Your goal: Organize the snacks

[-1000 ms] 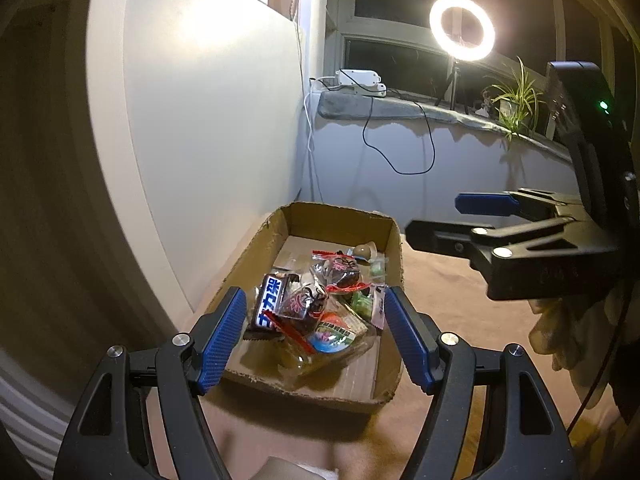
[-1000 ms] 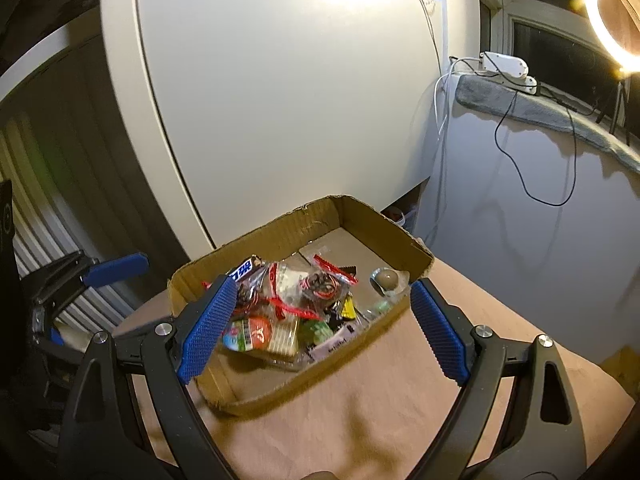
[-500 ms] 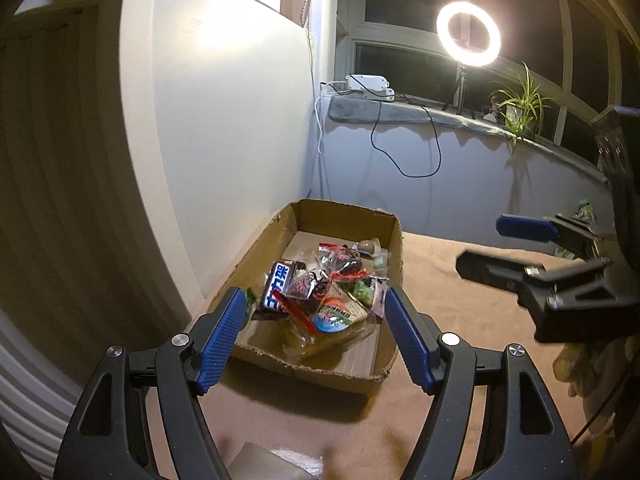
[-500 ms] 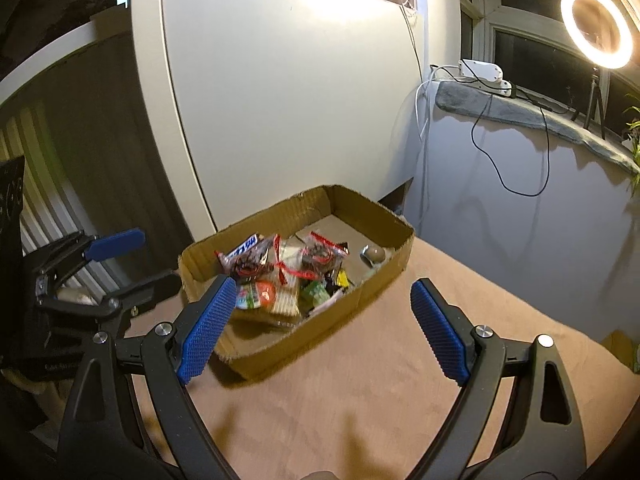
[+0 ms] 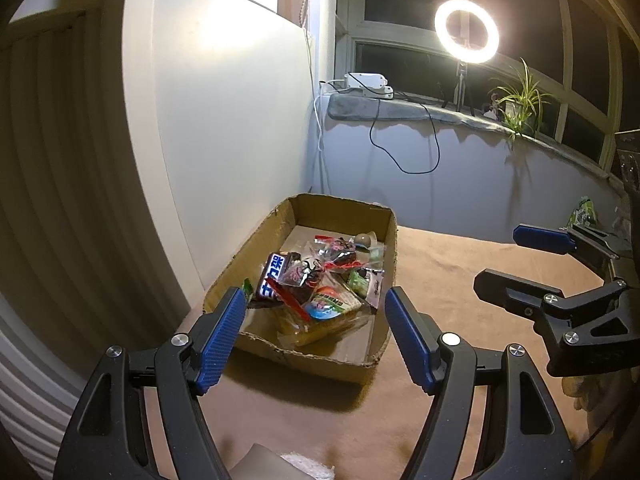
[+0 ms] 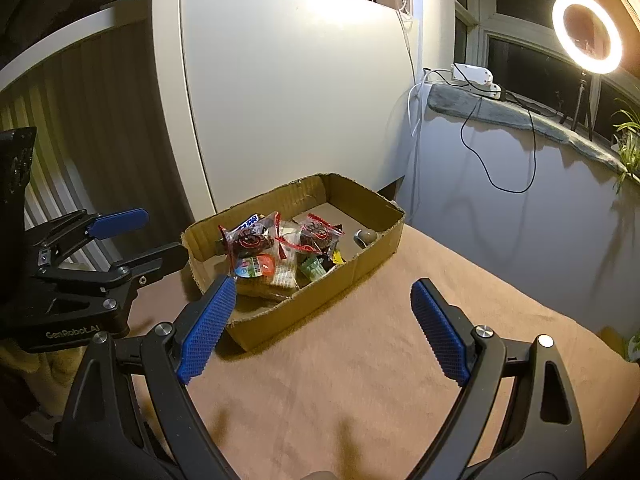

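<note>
Both claws are spread wide and hold nothing: your left gripper (image 5: 312,334) sits just short of the near wall of the cardboard box (image 5: 308,354), your right gripper (image 6: 322,324) hangs over bare brown tablecloth (image 6: 380,360) beside the box's long side.

The snacks (image 5: 320,280) are piled in the near half of the box, crinkly packets overlapping; the far half is mostly bare cardboard floor. A blue-and-white bar (image 5: 274,276) lies at the left of the pile, a red-trimmed clear packet (image 6: 250,238) on top, a small round brown piece (image 6: 365,236) alone near the far end.

Looks like sorting has not begun, or the box is the finished pile; can't tell which. If you're picking, take a top packet first, since those underneath are pinned. Come in over the wall from above, not through it. Pinch a packet across its narrow width; the film is probably slippery and will crumple, so close slowly.

Keep the two tools apart: both aim at the same box and could clash. A green packet (image 5: 585,211) lies far right on the cloth. Ring light (image 5: 467,31), plant (image 5: 518,100) and cable (image 5: 404,148) are on or below the sill behind, well clear. Something pale (image 5: 280,464) sits at the bottom edge, unclear what.
</note>
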Demonstrator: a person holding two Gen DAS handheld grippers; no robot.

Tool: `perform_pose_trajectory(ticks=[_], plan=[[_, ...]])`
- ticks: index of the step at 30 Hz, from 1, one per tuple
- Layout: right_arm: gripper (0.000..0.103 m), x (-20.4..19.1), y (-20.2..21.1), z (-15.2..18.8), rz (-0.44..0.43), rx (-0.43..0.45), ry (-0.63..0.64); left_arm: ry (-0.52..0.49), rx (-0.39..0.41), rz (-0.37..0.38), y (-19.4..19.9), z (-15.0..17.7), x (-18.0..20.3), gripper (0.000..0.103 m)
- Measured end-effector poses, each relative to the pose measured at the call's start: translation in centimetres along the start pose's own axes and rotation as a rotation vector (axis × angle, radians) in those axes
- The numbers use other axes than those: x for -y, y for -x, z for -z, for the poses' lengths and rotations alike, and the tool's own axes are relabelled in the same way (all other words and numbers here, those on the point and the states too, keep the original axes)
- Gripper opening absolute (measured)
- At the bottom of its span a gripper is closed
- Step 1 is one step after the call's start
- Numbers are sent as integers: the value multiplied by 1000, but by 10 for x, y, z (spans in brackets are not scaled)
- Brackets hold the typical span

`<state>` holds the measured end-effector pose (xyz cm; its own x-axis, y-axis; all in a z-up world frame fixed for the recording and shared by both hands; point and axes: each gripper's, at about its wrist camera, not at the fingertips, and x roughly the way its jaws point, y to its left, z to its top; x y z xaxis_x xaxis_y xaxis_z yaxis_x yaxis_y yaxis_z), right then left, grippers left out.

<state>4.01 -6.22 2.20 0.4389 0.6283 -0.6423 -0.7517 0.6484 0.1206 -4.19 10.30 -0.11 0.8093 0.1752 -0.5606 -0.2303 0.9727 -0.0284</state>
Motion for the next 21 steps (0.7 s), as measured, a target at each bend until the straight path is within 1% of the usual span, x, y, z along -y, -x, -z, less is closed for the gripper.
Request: perform_pose_trajectory(ticks=[8, 21], plan=[[91, 1, 4, 4, 4, 8, -21, -3, 2, 1, 1, 0, 4, 72], [91, 1, 3, 4, 5, 7, -20, -5, 2, 2, 1, 1, 6, 72]])
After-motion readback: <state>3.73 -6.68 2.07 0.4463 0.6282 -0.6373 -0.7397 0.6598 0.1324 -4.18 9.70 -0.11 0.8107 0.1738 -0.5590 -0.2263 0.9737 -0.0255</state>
